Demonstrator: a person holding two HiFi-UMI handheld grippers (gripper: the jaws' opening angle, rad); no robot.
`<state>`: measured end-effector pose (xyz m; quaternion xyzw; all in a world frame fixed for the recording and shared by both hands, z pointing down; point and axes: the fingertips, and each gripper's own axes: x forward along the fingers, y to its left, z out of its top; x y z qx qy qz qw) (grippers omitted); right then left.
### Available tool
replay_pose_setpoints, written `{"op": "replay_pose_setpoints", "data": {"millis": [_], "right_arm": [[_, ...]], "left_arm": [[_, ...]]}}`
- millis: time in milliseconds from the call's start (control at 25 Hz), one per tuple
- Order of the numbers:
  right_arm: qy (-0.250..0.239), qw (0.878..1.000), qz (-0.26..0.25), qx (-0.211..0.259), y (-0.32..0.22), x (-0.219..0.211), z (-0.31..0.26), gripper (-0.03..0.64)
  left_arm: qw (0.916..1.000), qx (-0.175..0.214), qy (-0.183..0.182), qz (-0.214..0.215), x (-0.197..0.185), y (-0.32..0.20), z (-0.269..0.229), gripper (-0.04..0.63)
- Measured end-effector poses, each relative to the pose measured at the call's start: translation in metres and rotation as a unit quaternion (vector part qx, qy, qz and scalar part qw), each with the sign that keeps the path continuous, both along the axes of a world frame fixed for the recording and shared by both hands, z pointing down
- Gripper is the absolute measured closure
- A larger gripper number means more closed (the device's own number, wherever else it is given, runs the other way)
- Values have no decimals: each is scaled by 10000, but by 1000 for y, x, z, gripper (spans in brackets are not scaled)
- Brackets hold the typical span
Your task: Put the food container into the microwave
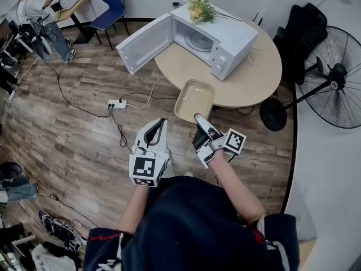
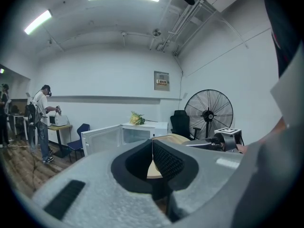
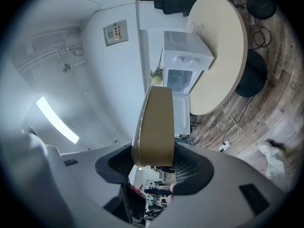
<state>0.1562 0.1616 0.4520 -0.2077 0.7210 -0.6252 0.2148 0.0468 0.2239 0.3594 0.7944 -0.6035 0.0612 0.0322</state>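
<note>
left gripper (image 1: 162,122): fingers together, empty | right gripper (image 1: 199,118): fingers clamped on food container (image 1: 195,99)

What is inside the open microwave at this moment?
Inside the microwave, only its round turntable can be seen; the door stands open. The food container is outside, held by the right gripper. The deeper part of the cavity is covered by the microwave's top.

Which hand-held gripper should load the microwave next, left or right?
Right. The right hand-held gripper is clamped on the rim of the food container, facing the open microwave. The left hand-held gripper is shut, empty, off to the side.
</note>
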Motion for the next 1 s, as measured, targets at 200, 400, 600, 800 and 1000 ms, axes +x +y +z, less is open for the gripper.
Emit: {"op": "replay_pose_setpoints", "data": {"millis": [200, 400, 600, 800, 1000], "right_arm": [[-15, 10000, 88, -34, -40, -14, 3, 383], [-18, 9998, 182, -74, -86, -37, 3, 383], [69, 9995, 304, -109, -135, -65, 2, 383], [111, 9987, 472, -168, -178, -94, 0, 383], [120, 9973, 662, -296, -211, -120, 4, 383]], "left_arm": [[9999, -34, -61, 120, -13, -40, 4, 577], [9998, -43, -61, 180, -38, -89, 3, 577], [9994, -33, -72, 326, -67, -140, -2, 577], [9991, -115, 16, 409, -106, -187, -3, 577], [9979, -202, 0, 621, -133, -226, 1, 577]]}}
